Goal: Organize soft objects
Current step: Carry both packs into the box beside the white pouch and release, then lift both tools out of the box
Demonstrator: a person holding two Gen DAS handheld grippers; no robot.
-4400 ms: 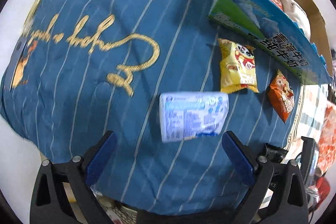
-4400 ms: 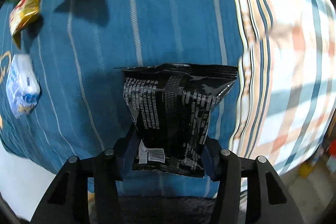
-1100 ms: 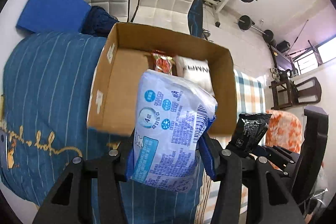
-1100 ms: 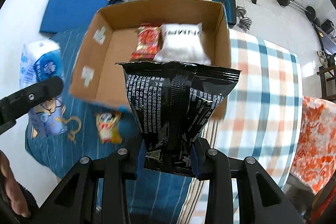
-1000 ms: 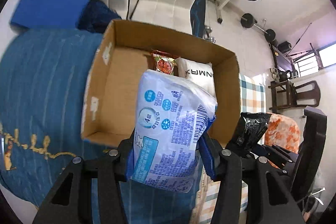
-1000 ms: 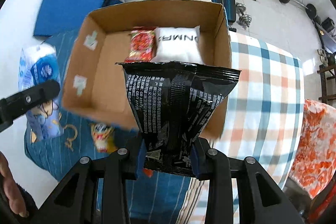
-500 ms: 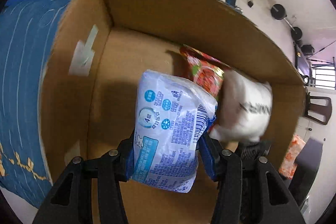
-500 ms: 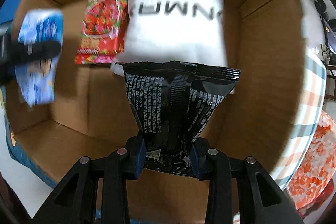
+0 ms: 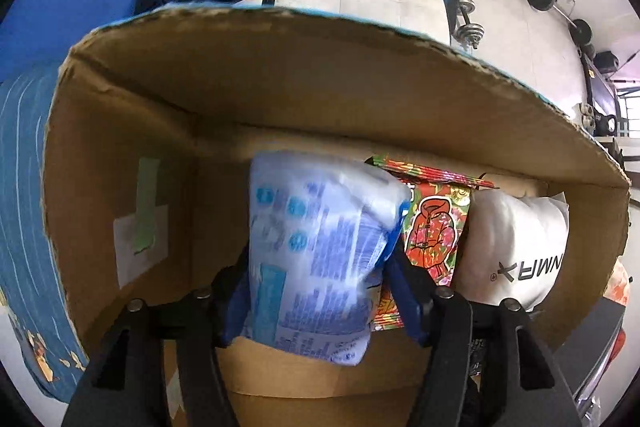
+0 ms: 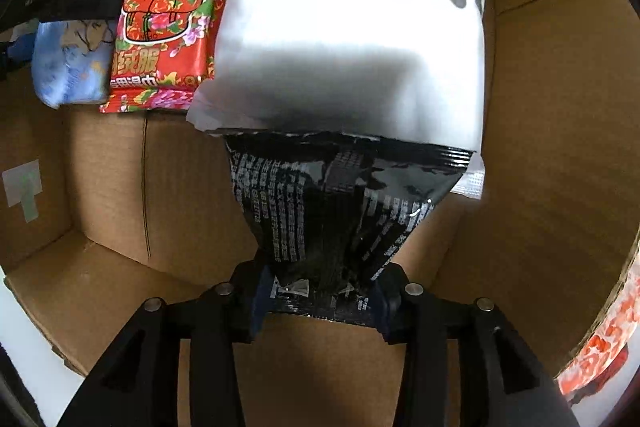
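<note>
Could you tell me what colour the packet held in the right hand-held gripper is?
Black with white print, clearest in the right wrist view: packet.

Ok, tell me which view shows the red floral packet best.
The right wrist view: the red floral packet lies nearly whole, between the blue-and-white pack and the white pouch. In the left wrist view the same packet is half hidden behind the left gripper's pack.
</note>
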